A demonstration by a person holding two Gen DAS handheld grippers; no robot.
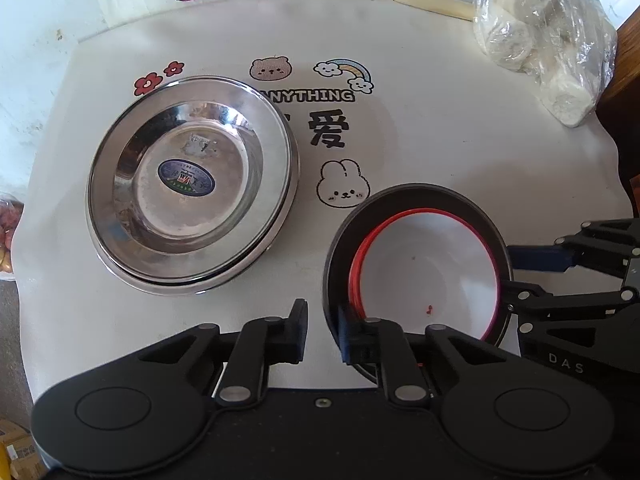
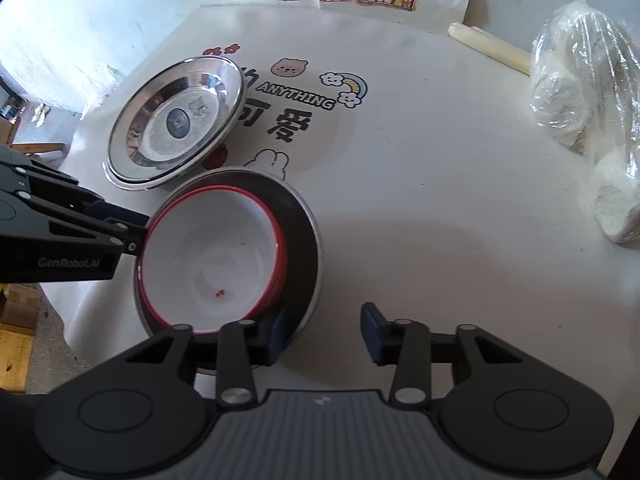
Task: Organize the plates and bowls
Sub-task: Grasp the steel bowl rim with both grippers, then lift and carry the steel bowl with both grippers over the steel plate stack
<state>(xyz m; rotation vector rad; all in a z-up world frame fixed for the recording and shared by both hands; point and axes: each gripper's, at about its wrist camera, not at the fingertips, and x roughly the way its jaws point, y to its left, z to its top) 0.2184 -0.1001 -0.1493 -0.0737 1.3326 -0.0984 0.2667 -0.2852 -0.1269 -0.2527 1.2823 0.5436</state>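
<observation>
**Fig.** Two-handed pick-up, both wrist views.

(a) Left gripper (image 1: 323, 334): jaws drawn nearly together. They appear clamped on the near-left rim of the dark plate (image 1: 420, 200), w/ one finger outside the edge and the other over the dark band inside it. Whether the inner pad also touches the bowl's red lip cannot be told.

(b) Right gripper (image 2: 324, 334): jaws part-way apart, straddling the plate's near-right rim. The inner finger sits over the plate and the outer finger stands clear over the cloth (image 2: 420, 200). No pad is seen pressing, so no grip on this side yet.

(c) Task items: a red-rimmed white bowl (image 1: 432, 264) sits inside the dark plate, off-centre, near edge of the table, right of centre. A stack of steel plates (image 1: 192, 184) lies flat to the far left, near the dark plate but not touching it.

(d) Other: a plastic bag of white buns (image 1: 548, 52) at far right, well apart.

Step in hand (judged): securing the plate-plus-bowl pair from two sides before lifting.

Next move calls for the right jaws to close on the rim. Both hands should then rise together and level so the loose bowl does not slide. The pair prob. goes toward the steel stack; destination not certain.
</observation>
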